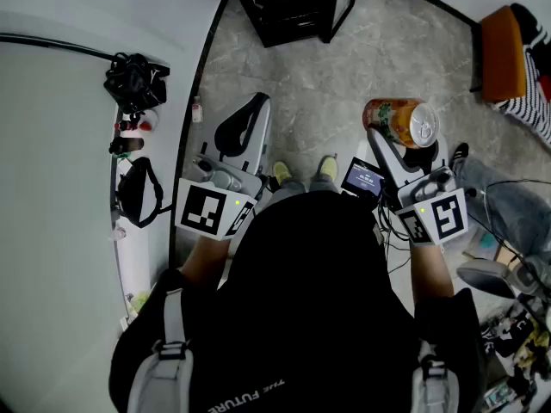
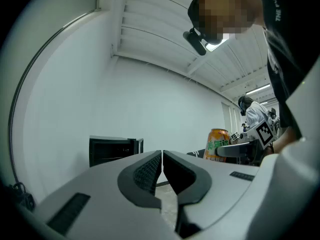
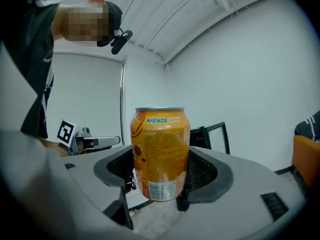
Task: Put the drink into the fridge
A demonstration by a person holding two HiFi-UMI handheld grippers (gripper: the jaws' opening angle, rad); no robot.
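Observation:
An orange Mirinda drink can (image 1: 403, 123) stands upright between the pads of my right gripper (image 1: 389, 140), which is shut on its lower half. In the right gripper view the can (image 3: 160, 151) fills the middle, with a pad pressed to each side. My left gripper (image 1: 250, 114) is shut with nothing in it; its jaws meet in the left gripper view (image 2: 162, 159). A small black fridge (image 1: 293, 7) stands on the floor ahead with its door swung open. It also shows beyond the left gripper's jaws (image 2: 112, 151) and behind the can (image 3: 212, 134).
A white wall or counter runs along the left, with a black bag (image 1: 135, 80) and small items on it. An orange chair (image 1: 504, 54) and another person's jeans leg (image 1: 508, 196) are at the right. A lit screen (image 1: 362, 179) lies on the grey marble floor (image 1: 344, 67).

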